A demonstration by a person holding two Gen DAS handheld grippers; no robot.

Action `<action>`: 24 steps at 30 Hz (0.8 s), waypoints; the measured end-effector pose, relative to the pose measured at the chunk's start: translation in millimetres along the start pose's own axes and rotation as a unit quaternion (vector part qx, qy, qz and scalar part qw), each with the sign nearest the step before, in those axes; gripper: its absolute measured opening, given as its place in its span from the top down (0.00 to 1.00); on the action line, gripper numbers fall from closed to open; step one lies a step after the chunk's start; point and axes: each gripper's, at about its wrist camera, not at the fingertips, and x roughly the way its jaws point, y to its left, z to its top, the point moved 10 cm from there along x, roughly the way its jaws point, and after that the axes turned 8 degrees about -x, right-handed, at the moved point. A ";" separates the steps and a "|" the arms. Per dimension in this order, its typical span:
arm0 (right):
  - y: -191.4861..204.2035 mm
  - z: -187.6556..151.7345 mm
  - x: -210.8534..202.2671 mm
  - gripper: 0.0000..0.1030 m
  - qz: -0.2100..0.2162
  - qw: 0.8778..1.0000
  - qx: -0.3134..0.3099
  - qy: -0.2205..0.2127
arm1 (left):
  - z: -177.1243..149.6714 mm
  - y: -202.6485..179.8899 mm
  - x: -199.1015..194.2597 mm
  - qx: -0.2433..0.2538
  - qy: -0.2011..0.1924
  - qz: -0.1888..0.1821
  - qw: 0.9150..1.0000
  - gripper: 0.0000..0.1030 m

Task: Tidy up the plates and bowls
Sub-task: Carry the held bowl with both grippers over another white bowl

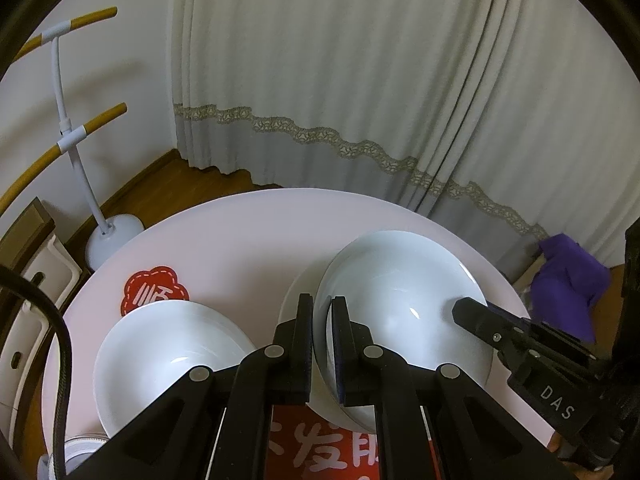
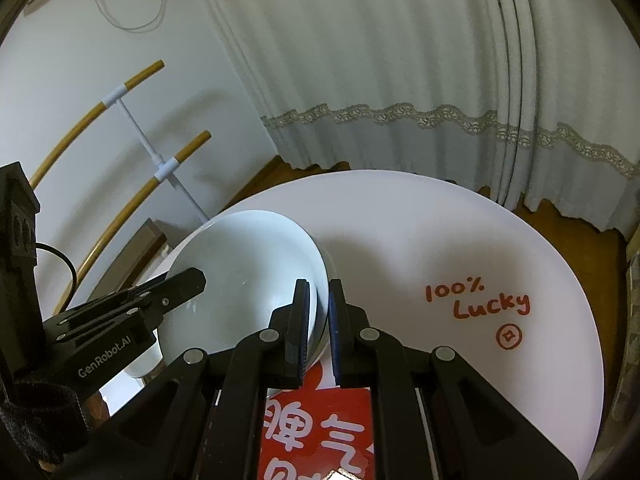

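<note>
The left gripper [image 1: 322,320] and right gripper [image 2: 318,308] are each clamped on opposite rims of one white bowl [image 1: 400,304], held tilted above the round table [image 1: 248,232]. A second bowl [image 1: 168,344] rests on the table to its left, well clear. Risk: uneven hand movement could twist the glazed rim out of either narrow grip, dropping the bowl.

white bowl [image 2: 244,280] pinched by right gripper [image 2: 319,320], round table [image 2: 440,232]

- You're in a home: lace-trimmed curtains [image 1: 360,100] reach the wooden floor [image 1: 192,176].
- A coat stand [image 1: 76,148] stands beside your round white table [image 2: 460,232].
</note>
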 end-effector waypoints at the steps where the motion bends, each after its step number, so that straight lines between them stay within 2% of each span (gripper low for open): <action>1: -0.1 -0.5 1.0 0.89 -0.003 1.000 0.000 0.003 | -0.3 -0.1 1.5 0.000 0.002 -0.001 1.000 0.96; 18: 0.7 2.0 7.5 0.88 -0.064 0.998 -0.019 0.018 | -2.1 1.5 13.8 -0.005 0.016 -0.002 1.000 0.96; 24: -0.1 1.2 7.5 0.88 -0.070 0.997 -0.021 0.026 | -1.8 2.2 14.6 -0.006 0.017 -0.004 1.000 0.95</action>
